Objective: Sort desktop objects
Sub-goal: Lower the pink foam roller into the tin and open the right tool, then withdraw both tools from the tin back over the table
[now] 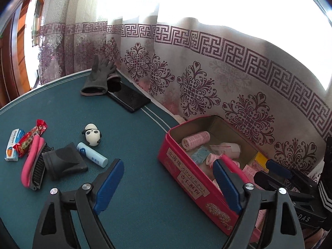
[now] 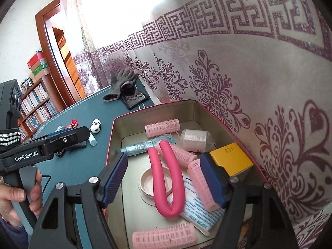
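Both jaws open and empty, right gripper (image 2: 166, 176) over red tin (image 2: 116, 122), tin's near corner cut off

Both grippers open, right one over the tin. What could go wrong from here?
1. The bent pink foam roller lies between the right gripper's open fingers; closing now could regrab it.
2. The left gripper straddles the tin's near wall; lowering could knock or shove the tin.
3. The two grippers are close together at the tin, so they may collide.
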{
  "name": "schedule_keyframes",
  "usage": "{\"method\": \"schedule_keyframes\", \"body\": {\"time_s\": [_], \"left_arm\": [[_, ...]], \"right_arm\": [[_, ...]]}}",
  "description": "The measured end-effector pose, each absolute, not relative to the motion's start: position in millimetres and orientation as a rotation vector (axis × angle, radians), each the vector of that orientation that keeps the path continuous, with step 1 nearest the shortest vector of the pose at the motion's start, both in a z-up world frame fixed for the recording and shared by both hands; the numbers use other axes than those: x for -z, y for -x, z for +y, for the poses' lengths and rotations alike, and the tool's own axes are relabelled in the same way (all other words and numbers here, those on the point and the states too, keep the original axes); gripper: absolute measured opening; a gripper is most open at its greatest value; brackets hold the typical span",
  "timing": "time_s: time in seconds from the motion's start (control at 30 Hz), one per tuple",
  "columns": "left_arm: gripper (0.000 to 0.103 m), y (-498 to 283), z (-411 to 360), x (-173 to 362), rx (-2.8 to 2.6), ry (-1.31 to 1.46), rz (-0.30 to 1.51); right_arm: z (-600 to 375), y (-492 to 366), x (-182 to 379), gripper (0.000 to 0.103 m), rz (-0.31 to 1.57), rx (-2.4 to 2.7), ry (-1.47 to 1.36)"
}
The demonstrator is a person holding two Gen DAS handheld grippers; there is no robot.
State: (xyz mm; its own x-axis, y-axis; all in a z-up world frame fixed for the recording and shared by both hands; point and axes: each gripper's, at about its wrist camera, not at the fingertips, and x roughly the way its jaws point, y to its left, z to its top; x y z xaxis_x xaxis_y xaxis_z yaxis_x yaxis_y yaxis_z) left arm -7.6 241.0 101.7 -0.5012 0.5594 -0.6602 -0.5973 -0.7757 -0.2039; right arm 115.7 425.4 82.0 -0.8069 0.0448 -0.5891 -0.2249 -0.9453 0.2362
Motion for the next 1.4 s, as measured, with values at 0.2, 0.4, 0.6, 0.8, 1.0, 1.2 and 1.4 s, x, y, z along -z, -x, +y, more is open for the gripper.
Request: {"method": "schedule_keyframes", "body": {"time_s": [0.2,0.4,0.6,0.8,1.0,1.2,1.4], "left_arm": [[0.089,11.0,203.6,-84.2,-2.307,1.056,0.014],[0.089,13.2,153.7,-71.5,-2.384,1.119,-0.056],[0.089,18.7,97.0,-54.6,-2.468,1.185,-0.142],[0.089,23.1,49.4,-40.9,-2.541,1.219,-0.226],[0.089,27.5,25.2,-34.7,-2.602,1.221,-0.194],[0.089,34.3,8.3,-26.1,-2.646,1.236,-0.164],[0.089,39.5,-1.7,-19.8,-2.645,1.254,-0.203]], "right_arm": [[404.1,-115.9,-83.4,0.079,0.42,-2.859,0.935],[376.8,-110.1,-90.2,0.082,0.409,-2.92,0.93],[337.7,-95.4,-89.8,0.082,0.365,-2.993,0.983],[294.1,-76.0,-79.0,0.082,0.285,-3.056,1.084],[261.7,-50.7,-64.6,0.082,0.264,-3.087,1.171],[237.3,-23.2,-49.2,0.082,0.244,-3.1,1.252],[219.6,2.4,-37.6,0.082,0.182,-3.105,1.304]]}}
